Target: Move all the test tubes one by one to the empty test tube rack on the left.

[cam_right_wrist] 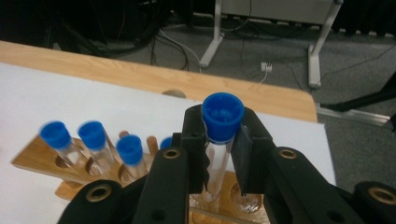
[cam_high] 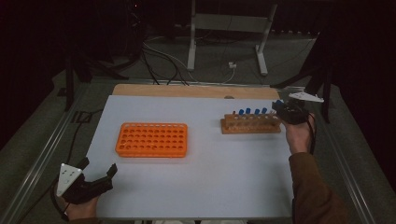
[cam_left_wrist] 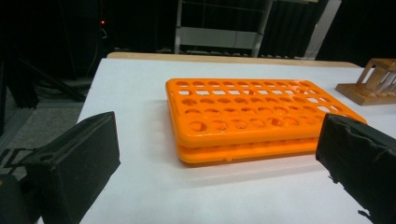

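**Tube gripped at the wooden rack, orange rack still empty**

The tube [cam_right_wrist: 218,140] was between the two black jaws of the right gripper [cam_right_wrist: 219,154], which pinched it just under its blue cap. Its lower end was at the right end of the wooden rack [cam_high: 251,125], above or partly in a hole; how far it was out could not be told. Four more capped tubes [cam_right_wrist: 93,142] stood in the same rack, so the moving seemed to be at its start. The orange rack [cam_high: 152,139] lay well apart, at the left half of the table [cam_high: 210,177], and every hole seen in it was empty. The left gripper [cam_high: 99,171] rested near the front left corner, its jaws spread wide with nothing between them.

The tubes were of clear, smooth material, thin and round, and the caps were matt blue plastic. The wooden rack was pale brown with one row of holes and small pegs. The orange rack was glossy plastic, flat and rectangular, with two plates and many round holes. The table top was plain white.
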`<state>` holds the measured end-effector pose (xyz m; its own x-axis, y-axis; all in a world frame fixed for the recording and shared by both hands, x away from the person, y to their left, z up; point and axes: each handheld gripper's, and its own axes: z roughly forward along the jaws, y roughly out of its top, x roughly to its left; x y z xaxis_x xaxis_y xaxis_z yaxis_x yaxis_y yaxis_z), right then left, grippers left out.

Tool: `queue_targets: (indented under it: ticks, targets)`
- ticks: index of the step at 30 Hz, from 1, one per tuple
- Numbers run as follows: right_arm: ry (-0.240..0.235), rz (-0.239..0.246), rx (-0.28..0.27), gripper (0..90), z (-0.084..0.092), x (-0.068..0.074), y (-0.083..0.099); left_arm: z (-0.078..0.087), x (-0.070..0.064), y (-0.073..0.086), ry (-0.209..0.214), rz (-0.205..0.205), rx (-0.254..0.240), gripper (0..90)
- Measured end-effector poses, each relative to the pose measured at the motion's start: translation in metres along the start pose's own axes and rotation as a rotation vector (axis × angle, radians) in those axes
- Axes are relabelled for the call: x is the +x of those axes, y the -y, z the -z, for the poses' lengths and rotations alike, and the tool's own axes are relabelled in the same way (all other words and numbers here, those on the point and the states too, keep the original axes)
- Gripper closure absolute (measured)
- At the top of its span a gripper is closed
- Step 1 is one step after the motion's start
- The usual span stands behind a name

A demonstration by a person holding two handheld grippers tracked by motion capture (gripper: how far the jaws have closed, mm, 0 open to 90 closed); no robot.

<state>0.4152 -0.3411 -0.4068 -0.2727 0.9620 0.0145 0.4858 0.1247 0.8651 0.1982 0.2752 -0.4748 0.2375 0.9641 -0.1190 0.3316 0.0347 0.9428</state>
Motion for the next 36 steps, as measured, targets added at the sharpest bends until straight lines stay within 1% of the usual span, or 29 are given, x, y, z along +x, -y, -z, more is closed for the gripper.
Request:
queue_targets:
  ticks: [4, 6, 8, 12, 14, 16, 18, 21, 24, 27, 29, 32, 34, 36]
  targets:
    - [-0.012, 0.013, -0.03, 76.3, 0.014, 0.001, -0.009, -0.001, -0.001, -0.001, 0.014, -0.009, 0.009, 0.8]
    - [-0.017, 0.046, -0.04, 76.2, 0.021, 0.004, -0.012, -0.002, -0.002, -0.001, 0.022, -0.015, 0.016, 0.8]
    - [-0.023, 0.065, -0.045, 76.2, 0.028, 0.006, -0.014, -0.003, -0.004, -0.002, 0.024, -0.025, 0.025, 0.8]
    - [-0.058, 0.064, -0.045, 76.2, 0.034, 0.008, -0.014, -0.005, -0.01, -0.007, 0.033, -0.033, 0.018, 0.8]
    - [-0.073, 0.066, -0.034, 76.3, 0.035, 0.011, -0.013, -0.005, -0.015, -0.012, 0.047, -0.041, 0.006, 0.8]
    - [-0.088, 0.076, -0.026, 76.2, 0.036, 0.015, -0.012, -0.008, -0.021, -0.018, 0.07, -0.073, 0.008, 0.8]
    - [-0.108, 0.092, -0.017, 76.2, 0.037, 0.02, -0.011, -0.01, -0.025, -0.022, 0.096, -0.092, 0.003, 0.8]
    - [-0.137, 0.109, -0.011, 76.2, 0.04, 0.029, -0.011, -0.014, -0.032, -0.03, 0.119, -0.115, -0.006, 0.8]
    - [-0.175, 0.115, -0.017, 76.2, 0.043, 0.039, -0.013, -0.022, -0.041, -0.037, 0.138, -0.156, -0.001, 0.8]
    - [-0.213, 0.141, -0.022, 76.2, 0.046, 0.052, -0.014, -0.031, -0.049, -0.043, 0.174, -0.17, 0.007, 0.8]
    - [-0.238, 0.16, -0.018, 76.2, 0.048, 0.061, -0.015, -0.039, -0.057, -0.049, 0.213, -0.174, 0.022, 0.8]
    - [-0.296, 0.162, -0.018, 76.1, 0.051, 0.071, -0.017, -0.049, -0.071, -0.055, 0.266, -0.194, 0.035, 0.8]
    - [-0.325, 0.168, -0.018, 76.1, 0.052, 0.078, -0.017, -0.056, -0.08, -0.058, 0.299, -0.204, 0.038, 0.8]
    - [-0.352, 0.171, -0.016, 76.1, 0.054, 0.085, -0.018, -0.063, -0.088, -0.061, 0.322, -0.213, 0.038, 0.8]
